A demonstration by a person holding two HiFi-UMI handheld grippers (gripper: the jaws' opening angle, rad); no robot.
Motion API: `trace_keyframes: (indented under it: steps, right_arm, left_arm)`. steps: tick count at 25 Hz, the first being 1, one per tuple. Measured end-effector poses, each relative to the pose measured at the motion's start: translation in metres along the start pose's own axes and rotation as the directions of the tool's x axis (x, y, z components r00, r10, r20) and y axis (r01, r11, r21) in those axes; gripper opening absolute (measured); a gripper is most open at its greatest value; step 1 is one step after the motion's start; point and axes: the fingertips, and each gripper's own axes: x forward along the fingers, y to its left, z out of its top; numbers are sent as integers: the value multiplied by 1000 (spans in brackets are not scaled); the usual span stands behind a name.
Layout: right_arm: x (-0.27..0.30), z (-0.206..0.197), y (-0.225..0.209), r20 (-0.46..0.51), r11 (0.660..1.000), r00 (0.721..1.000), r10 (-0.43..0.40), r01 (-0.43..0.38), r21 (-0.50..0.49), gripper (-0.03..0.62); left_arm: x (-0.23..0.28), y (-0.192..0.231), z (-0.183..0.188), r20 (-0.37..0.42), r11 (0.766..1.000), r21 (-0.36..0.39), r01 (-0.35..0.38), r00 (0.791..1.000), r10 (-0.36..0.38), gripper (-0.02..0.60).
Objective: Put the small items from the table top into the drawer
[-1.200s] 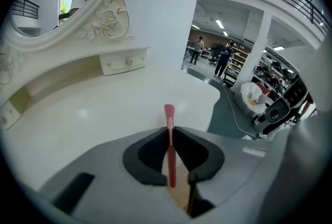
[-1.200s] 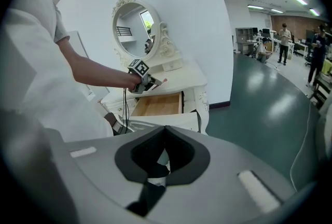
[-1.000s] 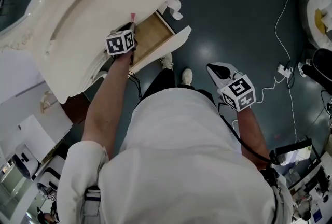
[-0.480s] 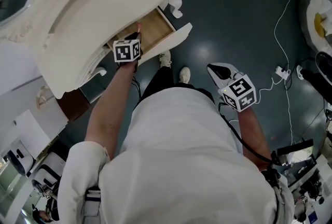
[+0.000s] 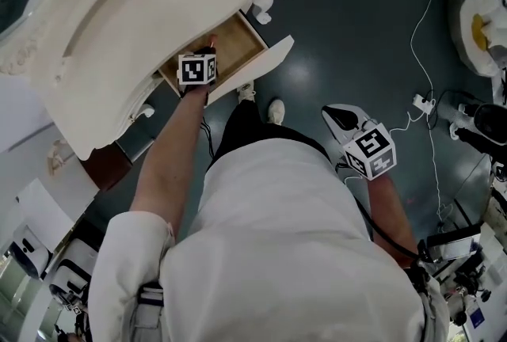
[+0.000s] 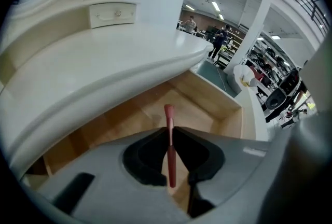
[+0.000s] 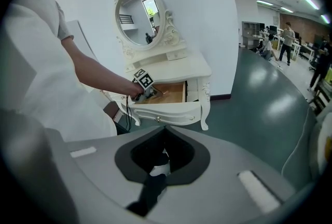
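Pink stick (image 6: 170, 153): thin straight rod w/ a slightly thicker rounded tip. Prob. a makeup pencil or brush; can't tell which.
Where it is: pinched in the left tool, pointing fwd along the jaws, tip out over the open drawer's wooden floor. Not lying in the drawer yet.
Left tool (image 6: 169, 129): jaws closed on the stick, tips clamping it approx. mid-length. Upper part sticks out past the tips; lower part runs back btwn the black pads (image 6: 145, 158).
Drawer (image 6: 207, 101): pulled out from under the tabletop's curved front edge. Pale wood inside, white front.
Tabletop (image 6: 104, 57): white & glossy, above and behind the drawer, w/ a small mini-drawer (image 6: 112, 13) at its back.
Right tool (image 7: 165, 126): jaws together, holding nothing. Held low, well apart from the dresser (image 7: 176, 75); a shoe (image 7: 160, 170) & dark trouser leg (image 7: 150, 192) show through its opening.
Handling (judgement): looks v. light, stiff, smooth & round, so apt to swivel or slide in a two-point pinch. A light squeeze should do; a hard one could flick it out.
Best hold (judgement): across the shaft near mid-length, as now, not at the tip.
Release (judgement): get close to the drawer floor before opening the jaws. A round rod will likely roll & could bounce if dropped from higher up.
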Motion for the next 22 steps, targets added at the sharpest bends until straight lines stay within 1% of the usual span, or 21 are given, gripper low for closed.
trace_keyframes:
  steps: [5,13,22]
  right_arm:
    - [3,0,2,-29,1000,1000,-11,12,22,2]
    - [9,3,3,-49,999,999,-18,20,38,2]
    - [10,4,0,-47,998,999,-21,24,50,2]
  left_arm:
    - [19,9,-1,-26,1000,-13,1,1000,-1,44]
    - [37,18,-2,-35,1000,-21,-13,999,12,46]
    - [45,19,-9,-71,1000,10,-24,997,24,49]
